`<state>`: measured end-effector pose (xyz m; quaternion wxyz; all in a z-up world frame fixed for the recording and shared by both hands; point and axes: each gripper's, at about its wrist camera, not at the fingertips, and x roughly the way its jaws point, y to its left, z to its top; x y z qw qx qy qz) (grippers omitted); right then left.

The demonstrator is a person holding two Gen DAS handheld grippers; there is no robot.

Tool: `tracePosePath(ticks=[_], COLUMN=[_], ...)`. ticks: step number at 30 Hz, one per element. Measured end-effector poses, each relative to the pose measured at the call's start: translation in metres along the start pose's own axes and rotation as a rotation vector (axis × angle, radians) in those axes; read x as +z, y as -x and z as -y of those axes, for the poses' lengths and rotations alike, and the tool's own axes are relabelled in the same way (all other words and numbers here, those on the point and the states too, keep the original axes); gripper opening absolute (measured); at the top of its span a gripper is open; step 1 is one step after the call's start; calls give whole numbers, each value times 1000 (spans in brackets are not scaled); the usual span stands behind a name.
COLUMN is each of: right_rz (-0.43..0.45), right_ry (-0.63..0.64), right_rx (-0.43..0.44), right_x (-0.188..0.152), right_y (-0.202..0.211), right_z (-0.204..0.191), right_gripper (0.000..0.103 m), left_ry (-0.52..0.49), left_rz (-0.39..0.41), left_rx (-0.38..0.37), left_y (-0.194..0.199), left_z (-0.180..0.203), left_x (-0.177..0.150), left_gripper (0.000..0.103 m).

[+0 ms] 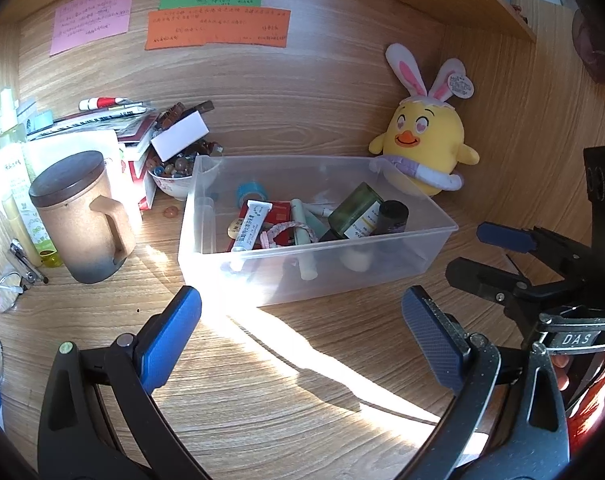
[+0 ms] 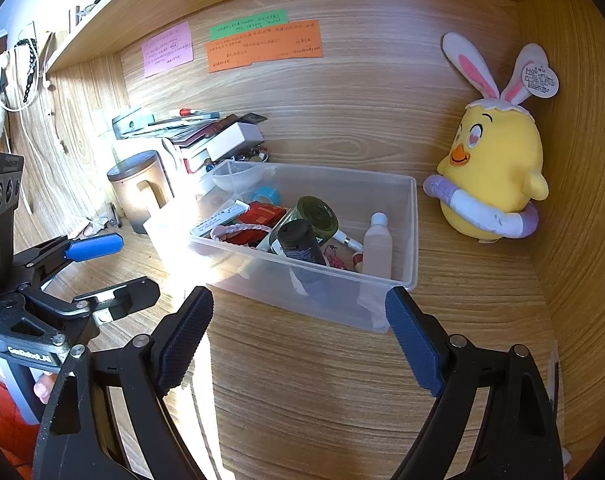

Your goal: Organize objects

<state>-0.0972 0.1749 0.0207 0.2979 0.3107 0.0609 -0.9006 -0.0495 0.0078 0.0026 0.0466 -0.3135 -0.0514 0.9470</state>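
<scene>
A clear plastic bin point(image 1: 206, 240) point(image 2: 410, 236) stands on the wooden desk. It holds a green bottle point(image 1: 356, 210) point(image 2: 316, 216), a dark bottle point(image 1: 390, 216) point(image 2: 298, 242), an ointment tube point(image 1: 250, 226), a pink hair tie point(image 1: 288, 230) point(image 2: 238, 229), a blue tape roll point(image 1: 251, 192) point(image 2: 267, 195) and a pale bottle point(image 2: 377, 246). My left gripper point(image 1: 302, 328) is open and empty just before the bin. My right gripper point(image 2: 298, 328) is open and empty before the bin's near corner; it also shows in the left wrist view point(image 1: 474, 256).
A yellow chick plush point(image 1: 422, 148) point(image 2: 494, 184) sits in the back right corner. A lidded brown mug point(image 1: 80, 216) point(image 2: 140, 190), a bowl of beads point(image 1: 172, 176), stacked books point(image 1: 114, 124) and bottles point(image 1: 14, 184) crowd the left. Sticky notes point(image 1: 218, 26) hang on the back wall.
</scene>
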Motion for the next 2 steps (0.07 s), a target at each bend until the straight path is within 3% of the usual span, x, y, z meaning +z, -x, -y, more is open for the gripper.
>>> tracePosePath(ticks=[2], right_rz=[-1], right_ry=[-2], right_rx=[-2], right_x=[-1], right_y=[0], right_z=[1], right_gripper=[86], left_ry=[1], left_rz=[2], left_rx=[8], left_y=[1], left_z=[-1], left_x=[0], left_gripper=[102])
